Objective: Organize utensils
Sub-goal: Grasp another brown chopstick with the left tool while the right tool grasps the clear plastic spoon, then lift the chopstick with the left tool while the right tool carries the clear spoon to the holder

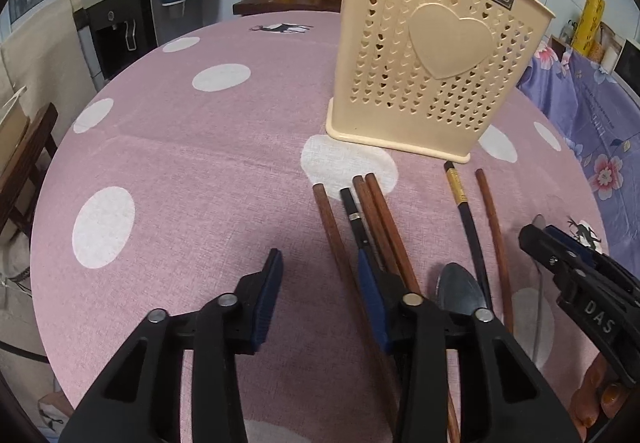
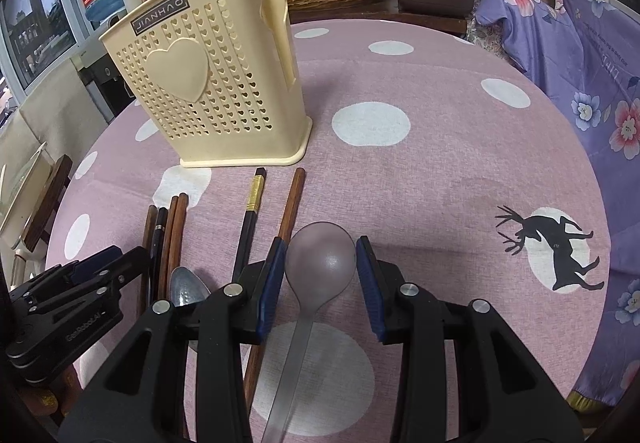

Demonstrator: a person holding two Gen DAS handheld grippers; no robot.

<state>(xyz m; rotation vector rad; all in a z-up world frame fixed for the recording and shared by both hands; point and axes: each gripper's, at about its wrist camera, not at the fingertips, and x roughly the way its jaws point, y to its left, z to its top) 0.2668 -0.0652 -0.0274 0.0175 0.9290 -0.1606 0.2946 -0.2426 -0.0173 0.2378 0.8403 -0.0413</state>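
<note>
A cream plastic utensil holder (image 1: 432, 67) with a heart on its front stands upright on the table; it also shows in the right wrist view (image 2: 216, 91). Several brown and black chopsticks (image 1: 376, 227) lie in front of it, pointing at it. My left gripper (image 1: 320, 267) is open just above the table, its right finger over the left bunch of chopsticks. A metal spoon (image 1: 458, 289) lies beside them. My right gripper (image 2: 320, 255) is open, its fingers either side of the bowl of a grey ladle-like spoon (image 2: 320, 259) lying on the table.
The round table has a pink cloth (image 2: 440, 171) with white dots and a deer print (image 2: 556, 247). A purple floral cloth (image 2: 580, 75) hangs at the right edge. A wooden chair (image 1: 24, 163) stands at the left. A water dispenser (image 1: 116, 23) stands behind.
</note>
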